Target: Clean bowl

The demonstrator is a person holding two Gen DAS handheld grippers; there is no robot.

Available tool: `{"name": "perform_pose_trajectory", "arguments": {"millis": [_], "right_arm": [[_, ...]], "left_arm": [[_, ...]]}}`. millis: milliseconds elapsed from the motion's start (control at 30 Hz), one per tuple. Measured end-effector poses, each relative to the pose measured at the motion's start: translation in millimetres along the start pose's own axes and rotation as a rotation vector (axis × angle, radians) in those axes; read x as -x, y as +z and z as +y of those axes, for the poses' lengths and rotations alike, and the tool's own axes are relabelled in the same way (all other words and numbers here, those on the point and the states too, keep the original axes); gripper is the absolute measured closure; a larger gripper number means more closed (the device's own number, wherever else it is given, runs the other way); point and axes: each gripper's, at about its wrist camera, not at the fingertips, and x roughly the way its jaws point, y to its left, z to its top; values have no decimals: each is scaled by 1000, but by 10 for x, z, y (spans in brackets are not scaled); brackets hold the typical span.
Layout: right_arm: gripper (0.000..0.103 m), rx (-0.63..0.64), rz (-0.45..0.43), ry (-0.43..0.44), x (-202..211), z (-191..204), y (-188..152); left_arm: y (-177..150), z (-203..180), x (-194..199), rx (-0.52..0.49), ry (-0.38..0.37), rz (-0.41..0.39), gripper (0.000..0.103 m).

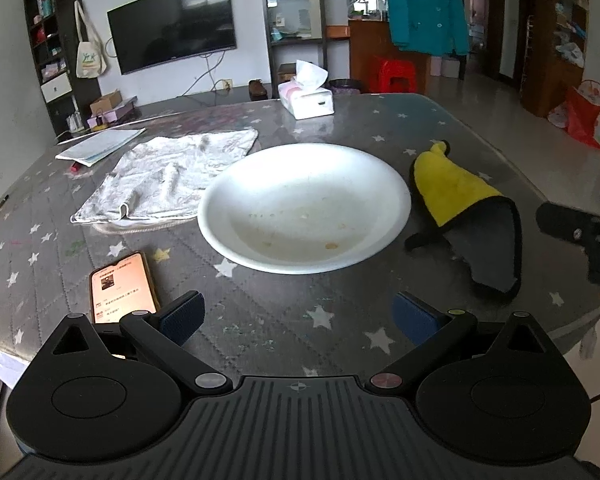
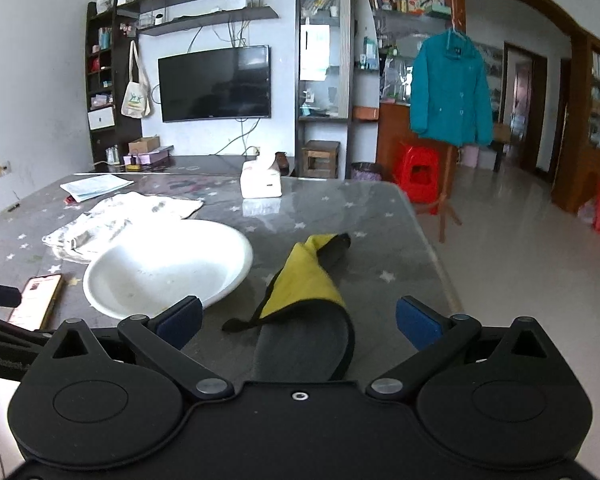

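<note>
A wide white bowl [image 1: 304, 206] with small food stains on its inside sits on the grey star-patterned table [image 1: 260, 320]. To its right lies a crumpled yellow and grey cloth [image 1: 464, 210]. My left gripper [image 1: 300, 316] is open just short of the bowl's near rim, nothing between its blue pads. In the right wrist view the bowl [image 2: 168, 266] is at left and the cloth [image 2: 306, 304] lies straight ahead between the fingers of my open right gripper [image 2: 300, 322], whose pads stand clear of it. The right gripper [image 1: 580, 240] shows at the left wrist view's right edge.
A phone [image 1: 122, 286] with a lit screen lies left of the left gripper. A grey-white towel [image 1: 168, 174] is spread behind the bowl at left, papers [image 1: 100, 146] beyond it, a tissue box [image 1: 306, 98] at the table's far side. The table's right edge drops to tiled floor [image 2: 520, 260].
</note>
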Motion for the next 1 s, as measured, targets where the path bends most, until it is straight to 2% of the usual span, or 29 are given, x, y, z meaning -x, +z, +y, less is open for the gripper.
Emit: {"name": "perform_pose_trajectory", "arguments": {"millis": [233, 467, 1000], "right_arm": [[0, -15, 42, -14, -38, -4, -64], [0, 23, 73, 20, -97, 71, -90], [0, 39, 124, 75, -331, 128, -88]], "left_arm": [[-19, -69, -57, -17, -5, 12, 2], [-13, -80, -142, -25, -39, 32, 2], [58, -31, -347, -13, -34, 83, 2]]}}
